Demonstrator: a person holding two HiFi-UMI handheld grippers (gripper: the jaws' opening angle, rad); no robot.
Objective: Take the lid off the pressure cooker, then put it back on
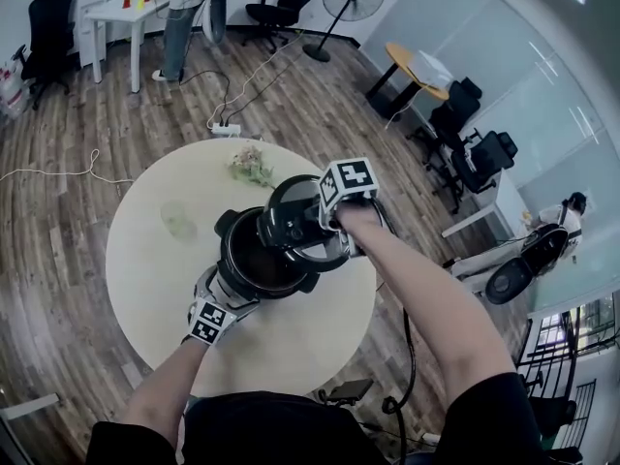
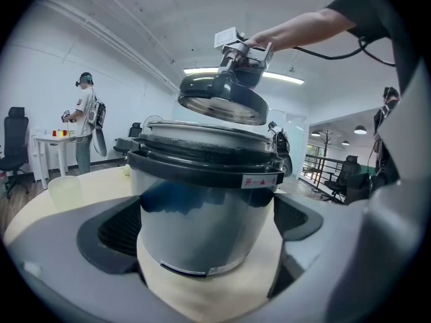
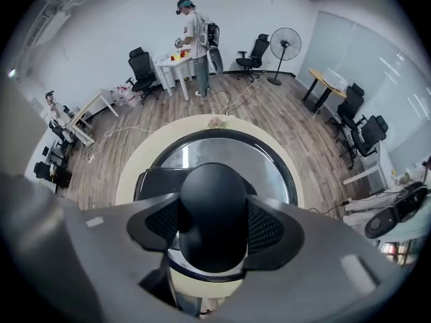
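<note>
Head view shows the pot (image 1: 254,260) of the pressure cooker standing open near the middle of the round table (image 1: 145,279), its dark inside bare. The lid (image 1: 291,211) hangs in the air above it, shifted toward the pot's 2 o'clock so that it covers only that part of the rim. The right gripper (image 1: 315,219) carries it. In the right gripper view the jaws are pinched on the black knob (image 3: 214,214) at the lid's centre, one pad pressed on each side.

The left gripper (image 1: 228,294) sits low on the table at the pot's 7 o'clock. Its own view shows the jaws spread wide, one on each side of the pot's lower body. Whether the pads actually press on the metal I cannot tell.

From the left gripper view the lid is clear of the rim, with open air between them, and slightly tilted.

So the first half looks done, since the lid is off and lifted free. The second half is not done. The lid has to be brought over the pot's centre, levelled, lowered onto the rim and probably turned until it seats. Whether it is on its way up or coming down, these pictures do not say.

A clear cup (image 1: 178,219) stands at the pot's 10 o'clock and a small bunch of flowers (image 1: 252,168) at 12 o'clock, both well apart from the work.
</note>
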